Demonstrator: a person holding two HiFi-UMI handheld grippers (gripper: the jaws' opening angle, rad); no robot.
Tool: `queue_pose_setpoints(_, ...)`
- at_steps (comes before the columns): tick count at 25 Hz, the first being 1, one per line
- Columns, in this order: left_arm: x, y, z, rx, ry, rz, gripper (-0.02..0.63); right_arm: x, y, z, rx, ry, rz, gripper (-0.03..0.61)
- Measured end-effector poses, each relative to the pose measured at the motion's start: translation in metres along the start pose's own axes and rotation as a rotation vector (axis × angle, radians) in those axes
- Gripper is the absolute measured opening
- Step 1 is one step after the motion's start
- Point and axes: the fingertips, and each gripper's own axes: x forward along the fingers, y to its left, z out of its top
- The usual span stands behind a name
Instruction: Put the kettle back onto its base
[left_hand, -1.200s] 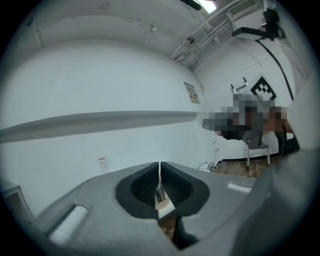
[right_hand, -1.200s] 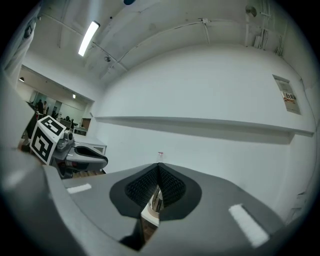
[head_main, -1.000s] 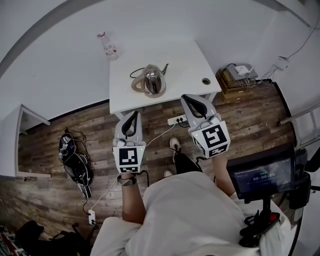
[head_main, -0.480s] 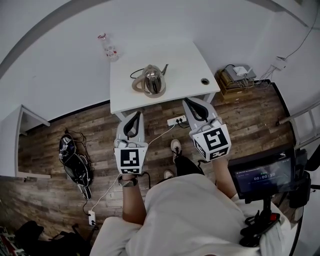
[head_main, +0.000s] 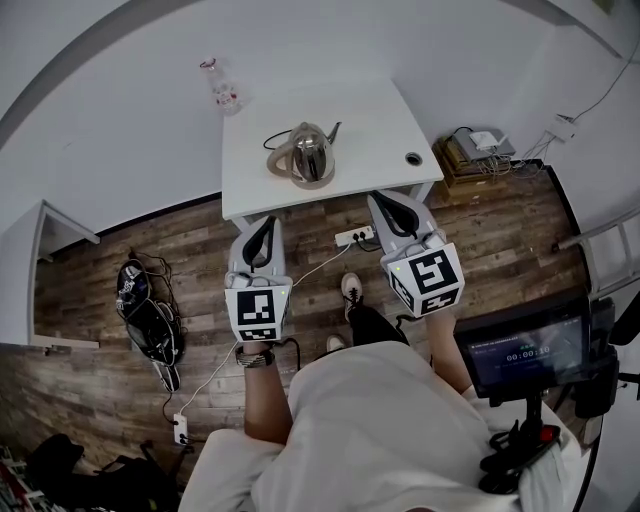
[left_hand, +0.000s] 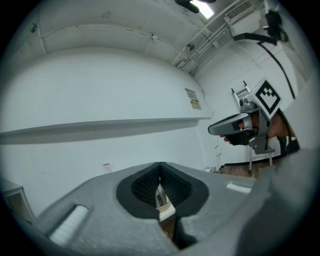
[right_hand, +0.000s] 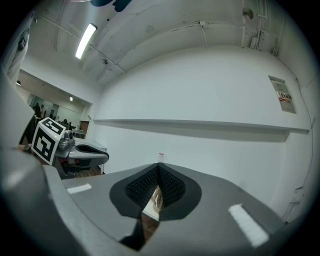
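Note:
A shiny steel kettle stands on the white table, spout toward the right. A beige round piece shows against its left side, with a black cord curling behind it; I cannot tell whether the kettle rests on it or beside it. My left gripper is held level just short of the table's near edge, jaws shut and empty. My right gripper is alongside it at the same edge, also shut and empty. Each gripper view shows its own closed jaws, left gripper, right gripper.
A small clear bottle stands at the table's far left corner, and a cable hole is at its right side. On the wood floor lie a power strip, black gear and stacked boxes. A screen on a stand is at my right.

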Motion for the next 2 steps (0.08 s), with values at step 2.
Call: queue_pose_setpoints(2,0.0007,0.0022,0.0001,-0.007,0.001,0.004,0.006,0.0015,-0.0002,0.0002,0.003,0.002,0.000,0.002)
